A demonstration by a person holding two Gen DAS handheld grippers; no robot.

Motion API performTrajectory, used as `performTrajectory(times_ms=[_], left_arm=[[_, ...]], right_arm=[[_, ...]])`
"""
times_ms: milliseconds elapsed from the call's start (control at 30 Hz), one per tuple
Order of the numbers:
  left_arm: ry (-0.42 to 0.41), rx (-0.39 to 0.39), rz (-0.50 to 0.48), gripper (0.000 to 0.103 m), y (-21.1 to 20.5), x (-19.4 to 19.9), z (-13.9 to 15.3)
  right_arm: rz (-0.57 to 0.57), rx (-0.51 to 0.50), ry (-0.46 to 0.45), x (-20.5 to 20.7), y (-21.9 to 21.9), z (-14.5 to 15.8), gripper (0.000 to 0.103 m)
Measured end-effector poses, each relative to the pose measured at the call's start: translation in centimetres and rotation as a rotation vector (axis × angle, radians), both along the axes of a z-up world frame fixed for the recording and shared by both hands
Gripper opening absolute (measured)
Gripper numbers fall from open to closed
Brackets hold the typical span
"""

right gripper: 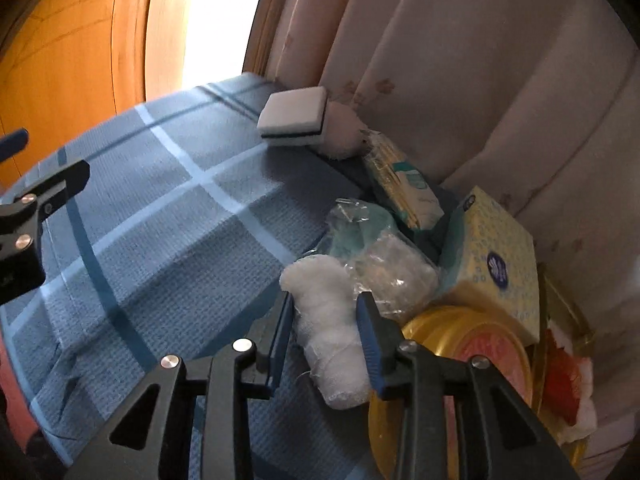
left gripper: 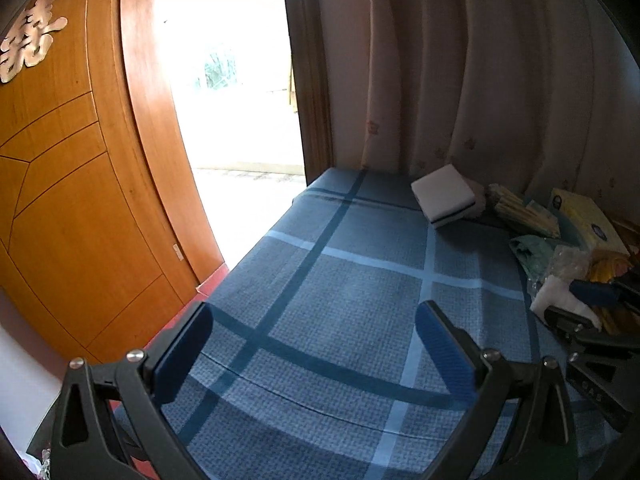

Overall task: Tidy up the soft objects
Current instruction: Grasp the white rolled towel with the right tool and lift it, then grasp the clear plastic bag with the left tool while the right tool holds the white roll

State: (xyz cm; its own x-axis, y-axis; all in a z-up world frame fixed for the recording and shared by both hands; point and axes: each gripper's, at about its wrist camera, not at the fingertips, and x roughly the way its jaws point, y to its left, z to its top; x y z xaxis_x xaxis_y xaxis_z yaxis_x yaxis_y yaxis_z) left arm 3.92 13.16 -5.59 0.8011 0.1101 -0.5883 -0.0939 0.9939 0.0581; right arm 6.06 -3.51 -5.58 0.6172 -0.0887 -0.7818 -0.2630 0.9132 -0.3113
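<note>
on the blue checked cloth-covered bed (right gripper: 168, 216), along its far edge by the curtain, lie one white rectangular sponge with a dark blue layer (right gripper: 294, 117), one white fluffy round object (right gripper: 344, 136) just behind it, and one flat yellow-and-teal plastic packet (right gripper: 404, 184). nearer the right edge are one yellow cardboard tissue box (right gripper: 496, 260), one white gauze roll (right gripper: 324, 320), one teal cloth in clear wrap (right gripper: 360, 232), one crinkled clear plastic bag (right gripper: 394, 268) and one round gold tin (right gripper: 460, 340).

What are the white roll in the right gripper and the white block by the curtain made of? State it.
White roll: likely cotton gauze or wadding, matte and fuzzy, with loose fibres. White block: looks like foam sponge, smooth and matte, with a dark scouring layer underneath.
</note>
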Motion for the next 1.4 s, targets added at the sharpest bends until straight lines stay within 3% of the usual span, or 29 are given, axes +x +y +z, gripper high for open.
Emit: performTrajectory(times_ms=[133, 267, 333, 400, 467, 533, 700, 767, 933, 1133, 1300, 1333, 1400], left_arm=[[-0.002, 0.009, -0.009, 0.103, -0.6, -0.1, 0.1], [-0.001, 0.001, -0.022, 0.103, -0.9, -0.1, 0.2], [0.004, -0.008, -0.033, 0.103, -1.2, 0.1, 0.2], [0.004, -0.015, -0.050, 0.103, -1.6, 0.1, 0.3], [0.011, -0.027, -0.085, 0.103, -2.5, 0.4, 0.5], [0.022, -0.047, -0.144, 0.103, -4.0, 0.8, 0.8], [0.071, -0.047, -0.271, 0.101, -9.2, 2.6, 0.7], [0.102, -0.043, -0.295, 0.095, -11.0, 3.5, 0.4], [0.213, -0.096, -0.357, 0.065, -14.7, 6.2, -0.7], [0.383, -0.298, -0.443, 0.063, -16.1, 8.8, -1.2], [0.437, -0.335, -0.441, 0.062, -16.8, 9.3, -1.7], [0.436, -0.335, -0.448, 0.042, -16.9, 9.2, -1.7], [0.435, -0.358, -0.482, 0.026, -17.0, 9.0, -2.0]], right_arm=[[0.016, -0.035, 0.049, 0.9, 0.2, -0.3, 0.035], [0.046, 0.007, 0.025, 0.6, -0.2, 0.0, 0.030], [0.065, 0.139, -0.015, -0.7, -0.9, 1.3, 0.030], [0.059, 0.327, -0.111, -2.7, -2.7, 3.4, 0.031], [0.014, 0.481, -0.204, -4.4, -4.8, 4.8, 0.031], [-0.044, 0.571, -0.267, -5.9, -6.9, 5.4, 0.031], [-0.189, 0.483, -0.401, -8.9, -9.6, 5.9, 0.031], [-0.207, 0.476, -0.429, -9.9, -10.3, 6.2, 0.031], [-0.205, 0.475, -0.481, -11.6, -10.8, 6.9, 0.031], [-0.204, 0.501, -0.498, -12.3, -11.8, 7.1, 0.031], [-0.211, 0.530, -0.504, -12.2, -12.4, 6.8, 0.031], [-0.212, 0.533, -0.503, -12.2, -12.5, 6.8, 0.031], [-0.215, 0.540, -0.502, -12.3, -12.7, 6.6, 0.031]])
